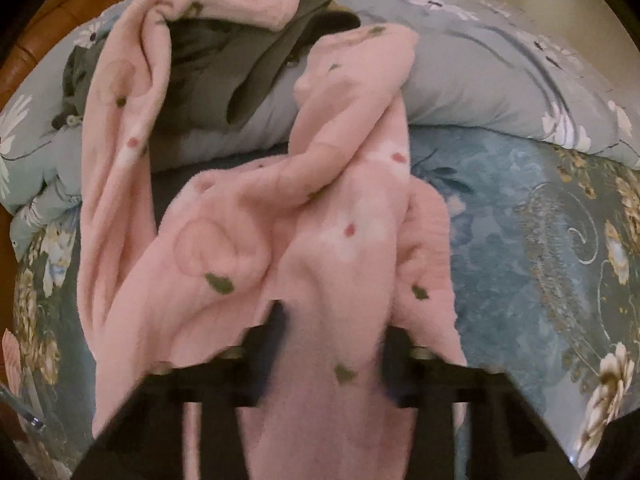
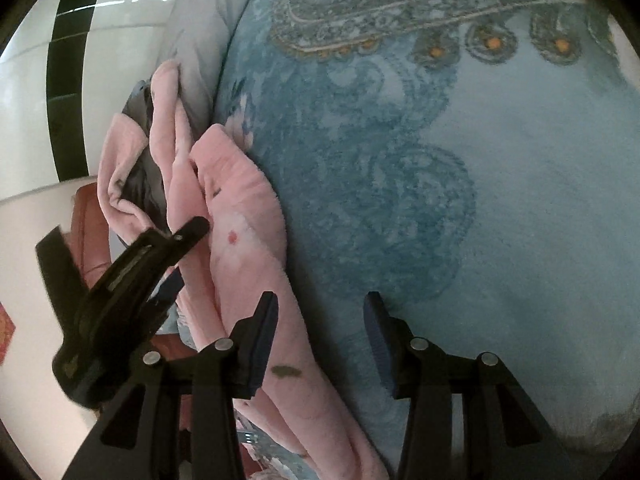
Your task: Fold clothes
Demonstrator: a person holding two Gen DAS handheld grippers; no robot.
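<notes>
Left gripper (image 1: 332, 332) seen clamped on bunched fold of pink fleece garment with small green and red motifs (image 1: 256, 208); rest of garment is draped ahead of it, over grey garment (image 1: 256, 64) and floral quilt (image 1: 500, 80). Right gripper (image 2: 320, 344) held partly open, nothing between jaws, above blue patterned bedspread (image 2: 460, 200); pink garment's edge lies just left of its left finger. Step judged: pick-up and spreading. Next move calls for second grasp by right gripper, then garment pulled flat.

The left wrist camera peers steeply down, close over the crumpled pink fleece garment with small leaf prints (image 1: 320, 240) on the bed. The right wrist camera slants across the blue paisley-patterned bedspread (image 2: 460, 200), catching that same garment at its left.
</notes>
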